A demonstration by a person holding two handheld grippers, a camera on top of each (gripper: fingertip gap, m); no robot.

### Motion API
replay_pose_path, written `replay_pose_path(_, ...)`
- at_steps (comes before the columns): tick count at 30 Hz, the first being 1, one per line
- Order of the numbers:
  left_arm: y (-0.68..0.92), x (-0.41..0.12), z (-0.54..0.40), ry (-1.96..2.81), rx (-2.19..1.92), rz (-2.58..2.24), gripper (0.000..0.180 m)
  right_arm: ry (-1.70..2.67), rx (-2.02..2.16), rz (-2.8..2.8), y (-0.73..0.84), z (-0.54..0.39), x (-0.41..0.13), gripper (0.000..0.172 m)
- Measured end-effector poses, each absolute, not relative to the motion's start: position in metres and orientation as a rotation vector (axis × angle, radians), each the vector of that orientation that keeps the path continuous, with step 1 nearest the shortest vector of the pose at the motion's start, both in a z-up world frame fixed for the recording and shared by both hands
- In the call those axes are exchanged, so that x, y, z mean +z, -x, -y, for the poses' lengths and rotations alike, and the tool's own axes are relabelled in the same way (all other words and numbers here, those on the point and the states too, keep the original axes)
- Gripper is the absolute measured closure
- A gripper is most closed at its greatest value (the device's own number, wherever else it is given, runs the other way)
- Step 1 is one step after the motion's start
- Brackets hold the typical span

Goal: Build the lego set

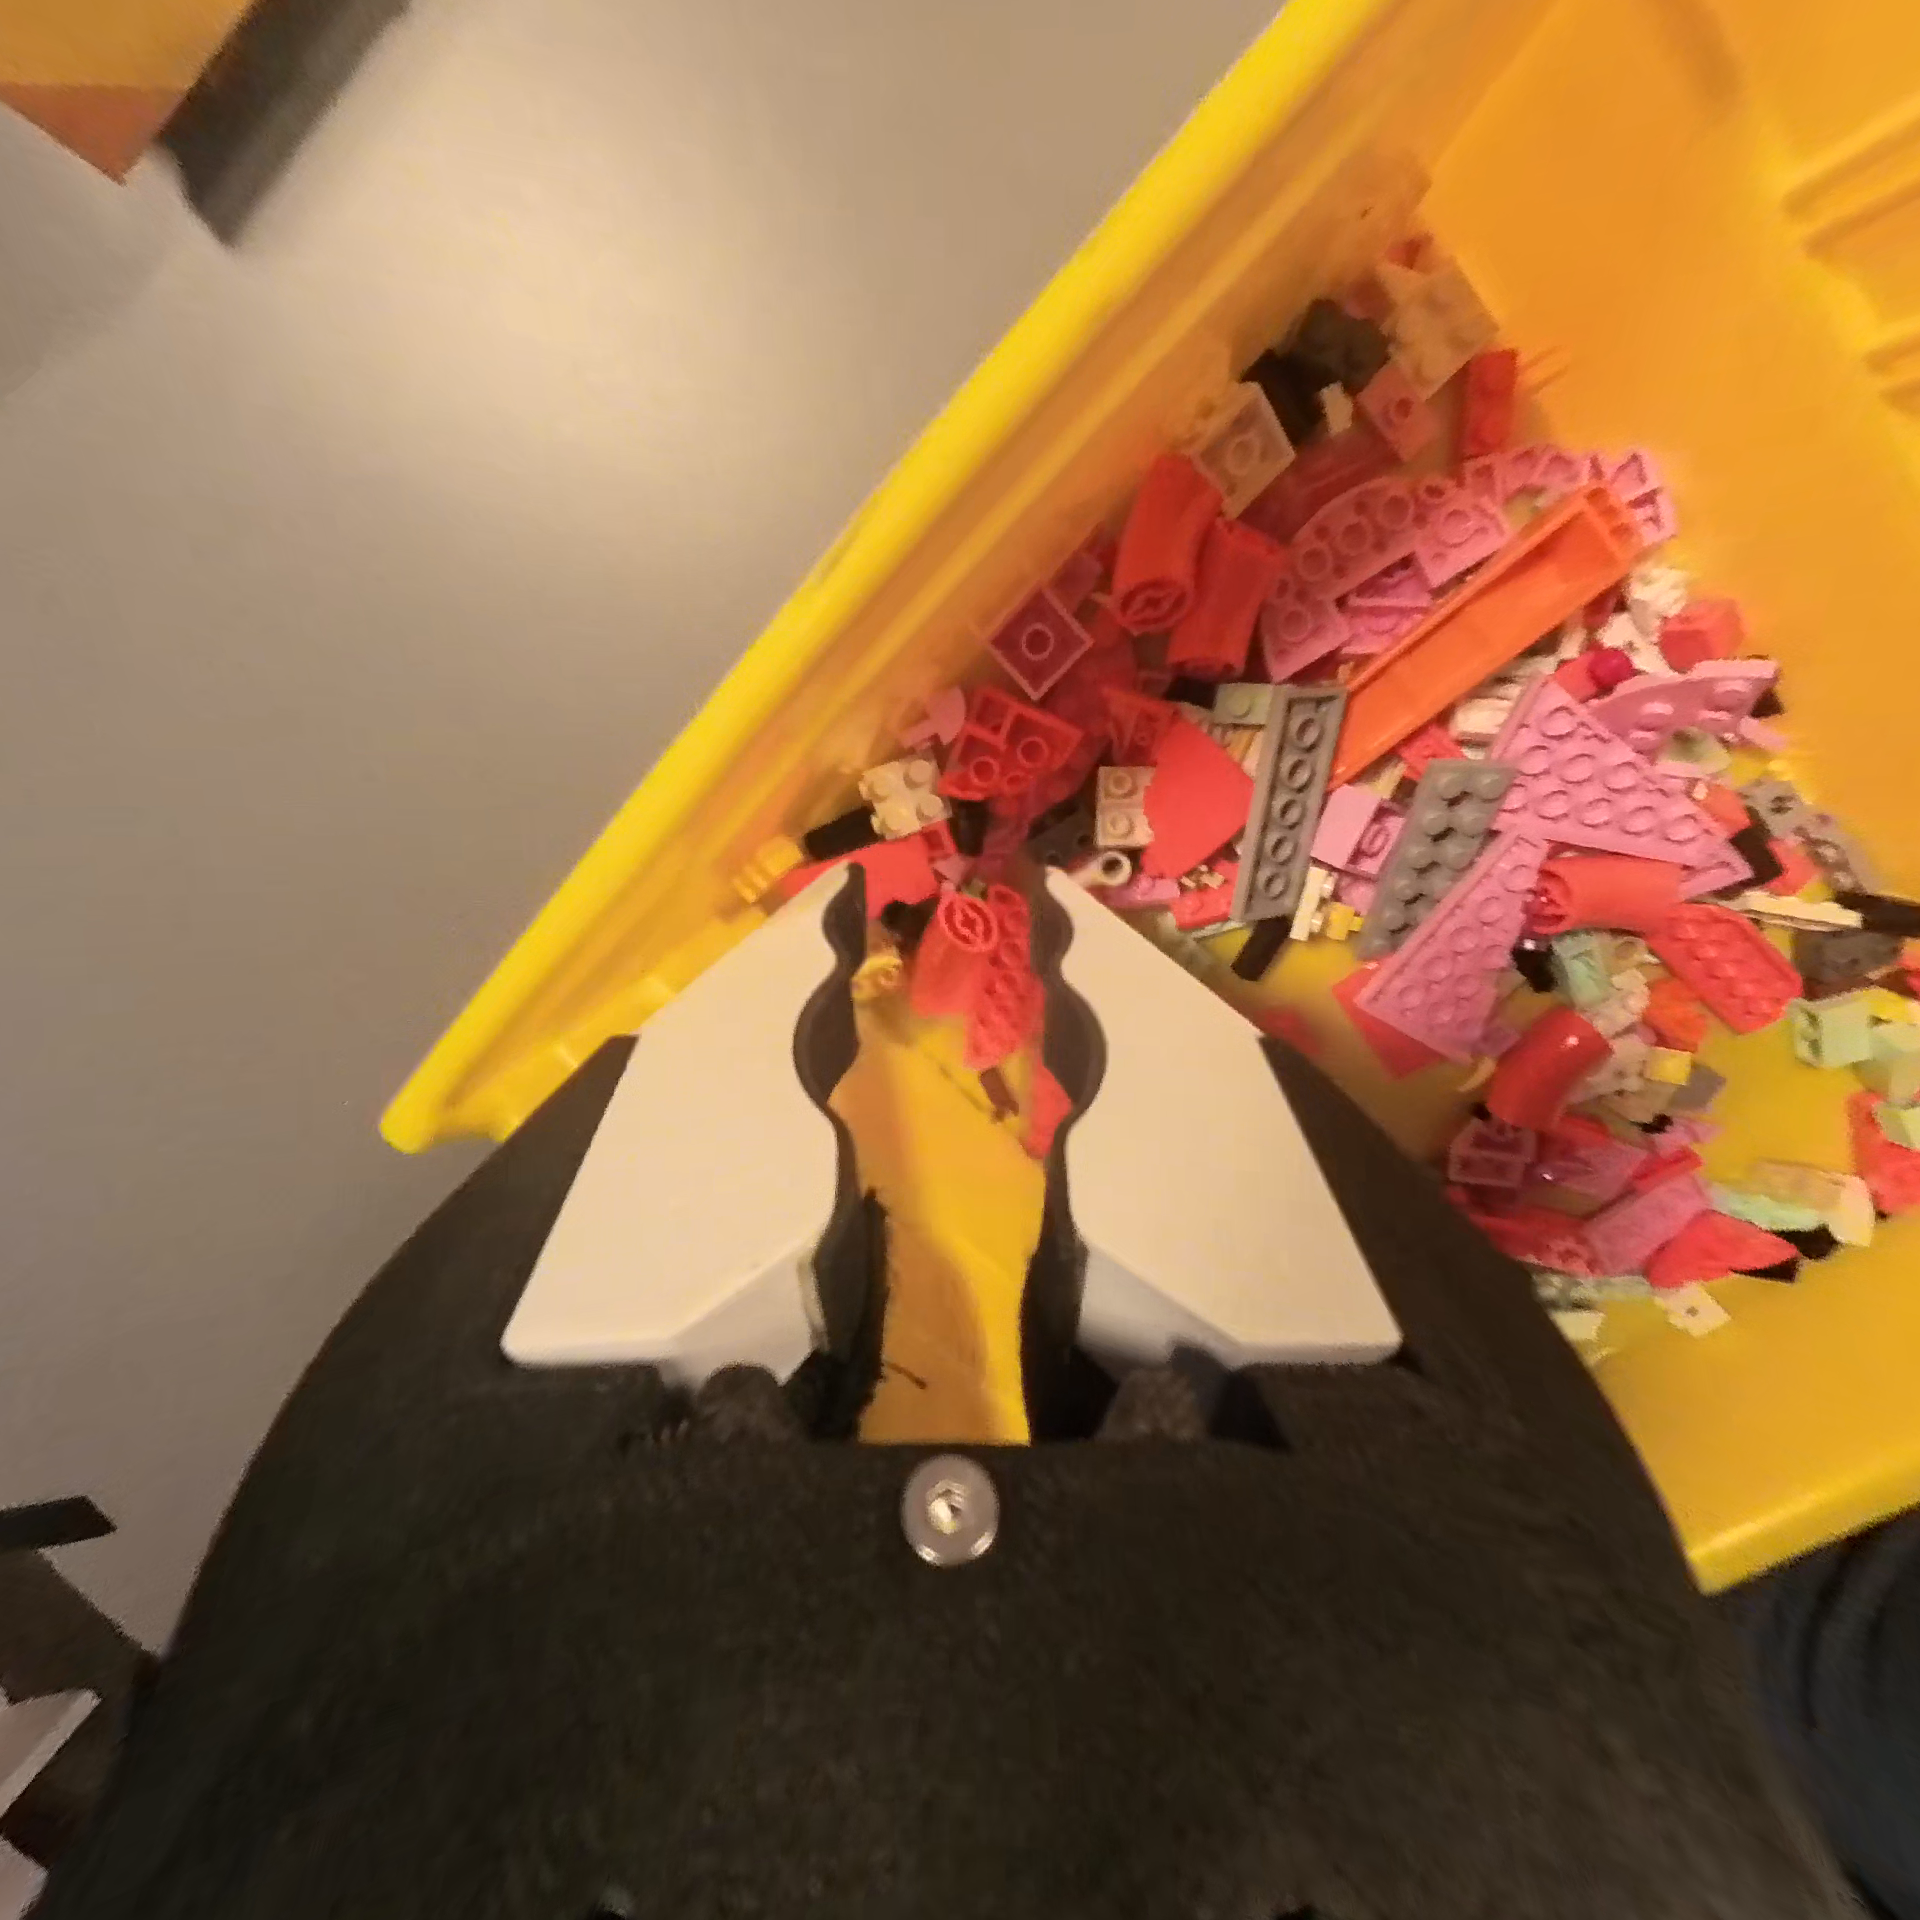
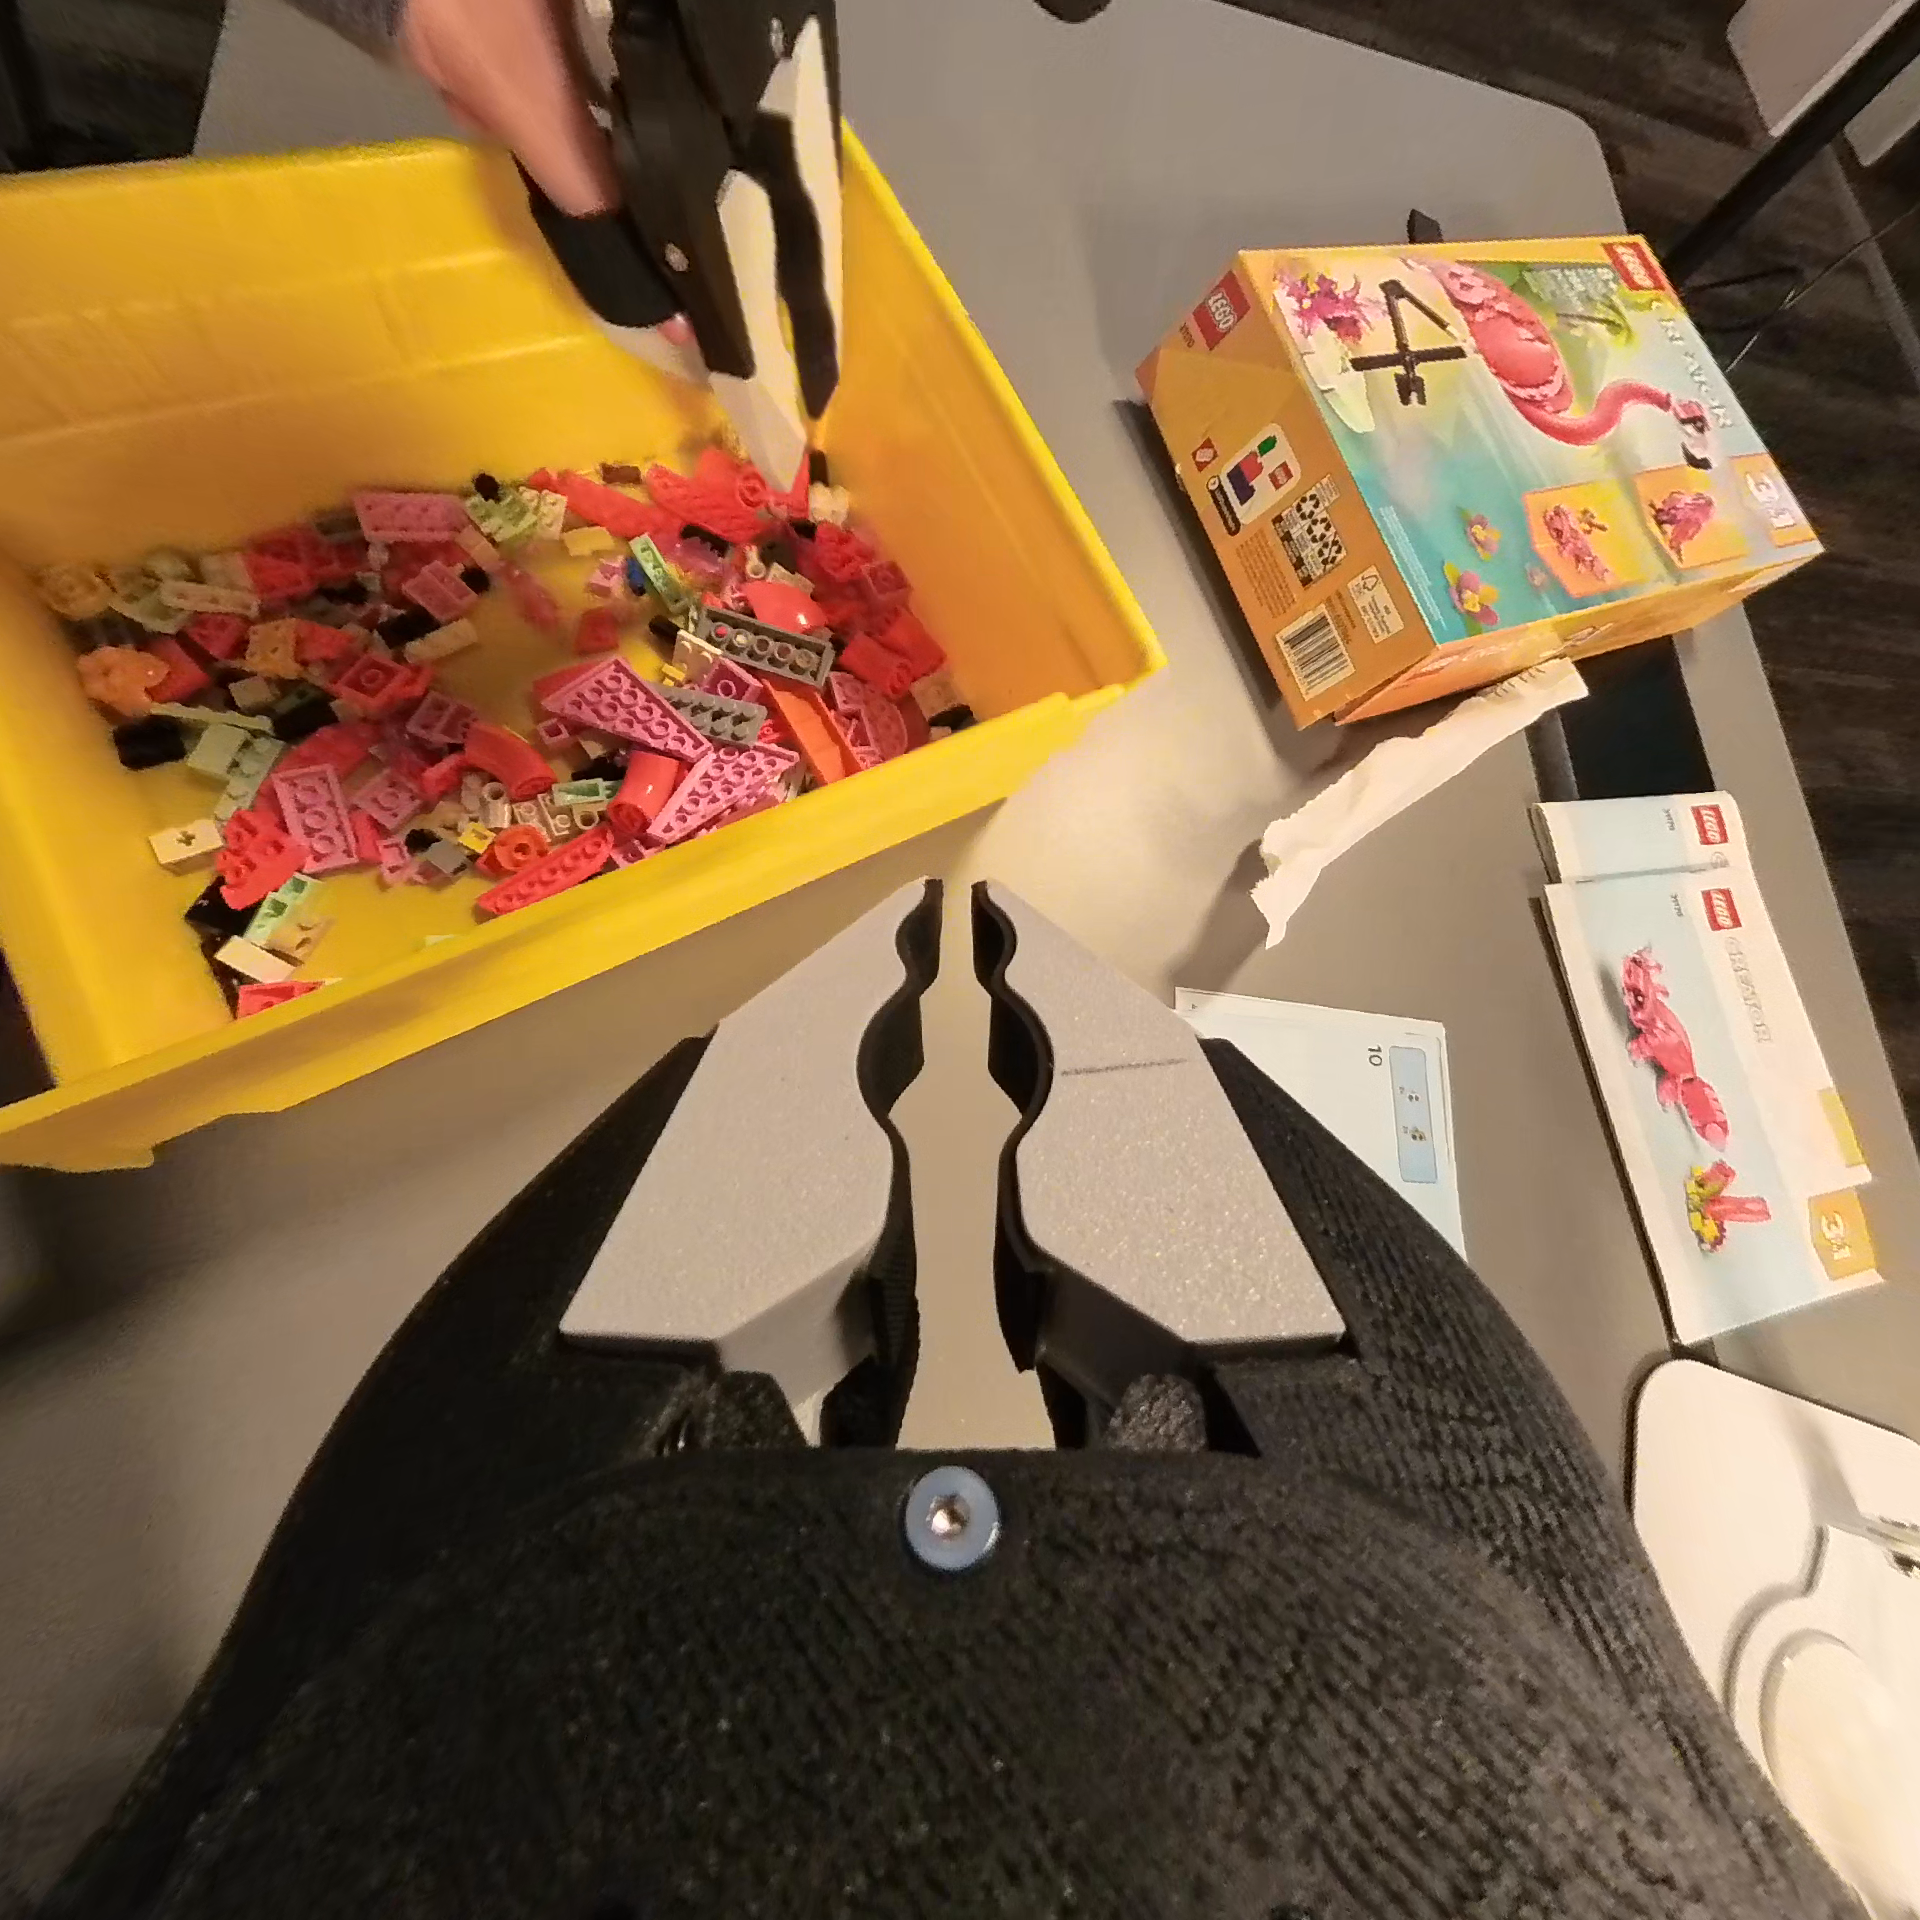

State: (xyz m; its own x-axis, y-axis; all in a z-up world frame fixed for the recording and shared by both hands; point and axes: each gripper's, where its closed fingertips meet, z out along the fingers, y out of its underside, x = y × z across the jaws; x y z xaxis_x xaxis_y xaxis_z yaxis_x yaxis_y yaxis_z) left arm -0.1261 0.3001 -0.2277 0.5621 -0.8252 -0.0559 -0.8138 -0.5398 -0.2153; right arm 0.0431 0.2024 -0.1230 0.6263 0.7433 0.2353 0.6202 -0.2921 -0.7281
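Red toy-brick pieces (image 1: 982,961) are seen between the narrowed jaws of the left gripper (image 1: 951,883), inside the yellow bin (image 1: 727,665), close to its wall; whether they are pinched cannot be told. Their long axis runs along the jaws. The right gripper (image 2: 956,888) is kept above the grey tabletop (image 2: 1143,831), just outside the bin, jaws nearly together on nothing, well apart from the pile.

Glossy plastic bricks (image 2: 623,717), smooth yellow plastic bin (image 2: 1039,582)
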Motion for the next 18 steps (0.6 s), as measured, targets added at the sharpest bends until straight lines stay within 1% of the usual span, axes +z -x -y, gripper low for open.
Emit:
replay_pose_path(1, 0.127, -0.227, -0.306, 2.559, -0.037, -1.360, 0.153, 2.010, 0.186, 1.070, -0.043, -0.202, -0.123, 0.168)
replay_pose_path(2, 0.130, -0.224, -0.316, 2.507, 0.047, -1.351, 0.159, 2.010, 0.186, 1.070, -0.043, -0.202, -0.123, 0.168)
replay_pose_path(3, 0.131, -0.222, -0.322, 2.448, 0.125, -1.387, 0.172, 2.010, 0.186, 1.069, -0.043, -0.202, -0.123, 0.168)
replay_pose_path(4, 0.132, -0.222, -0.323, 2.411, 0.184, -1.429, 0.176, 2.011, 0.185, 1.070, -0.043, -0.203, -0.123, 0.168)
replay_pose_path(7, 0.127, -0.233, -0.317, 2.428, 0.240, -1.508, 0.180, 2.014, 0.181, 1.074, -0.042, -0.202, -0.124, 0.168)
replay_pose_path(11, 0.134, -0.249, -0.314, 2.457, 0.379, -1.645, 0.180, 2.007, 0.179, 1.081, -0.040, -0.202, -0.123, 0.168)
replay_pose_path(15, 0.118, -0.258, -0.308, 2.501, 0.221, -1.649, 0.180, 2.006, 0.183, 1.080, -0.041, -0.202, -0.123, 0.168)
replay_pose_path(18, 0.093, -0.259, -0.289, 2.571, -0.100, -1.622, 0.180, 2.006, 0.185, 1.081, -0.041, -0.202, -0.123, 0.168)
